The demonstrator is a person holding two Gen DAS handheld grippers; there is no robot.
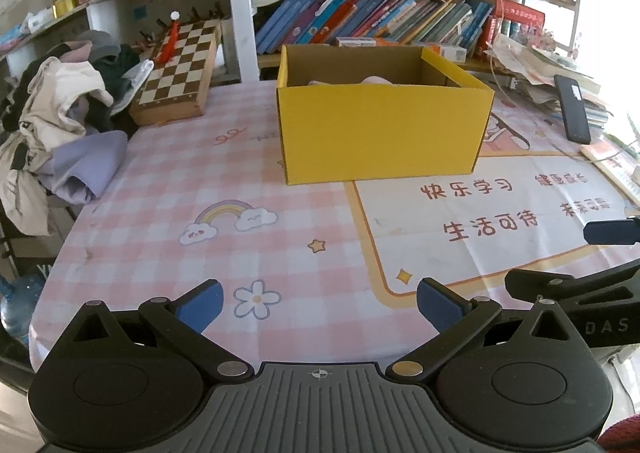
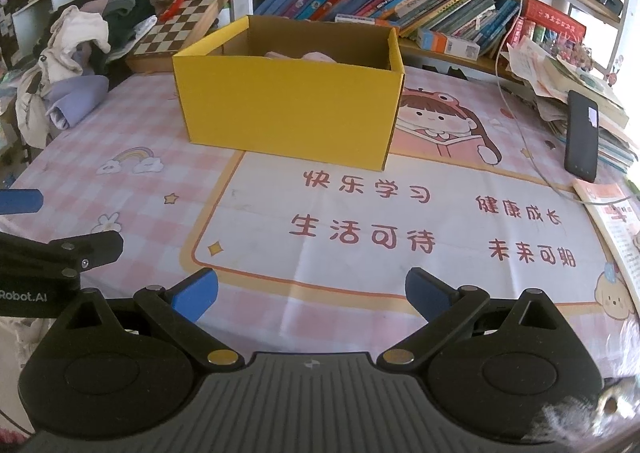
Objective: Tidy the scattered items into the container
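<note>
A yellow cardboard box (image 1: 380, 133) (image 2: 288, 109) stands open-topped on the pink checked tablecloth (image 1: 180, 189) (image 2: 120, 125). A pale pink soft item (image 1: 376, 80) (image 2: 316, 56) peeks over its rim from inside. My left gripper (image 1: 320, 303) hovers low near the table's front edge, open, with nothing between its blue pads. My right gripper (image 2: 312, 293) is beside it to the right, also open and holding nothing. Each gripper shows at the edge of the other's view. The box sits well ahead of both.
A heap of clothes (image 1: 60, 113) (image 2: 76, 53) lies at the table's left edge, next to a chessboard (image 1: 180, 69) (image 2: 180, 21). A black phone (image 1: 573, 109) (image 2: 582, 133), a cable and stacked papers (image 2: 560, 77) crowd the right. Bookshelves (image 1: 380, 17) rise behind the box.
</note>
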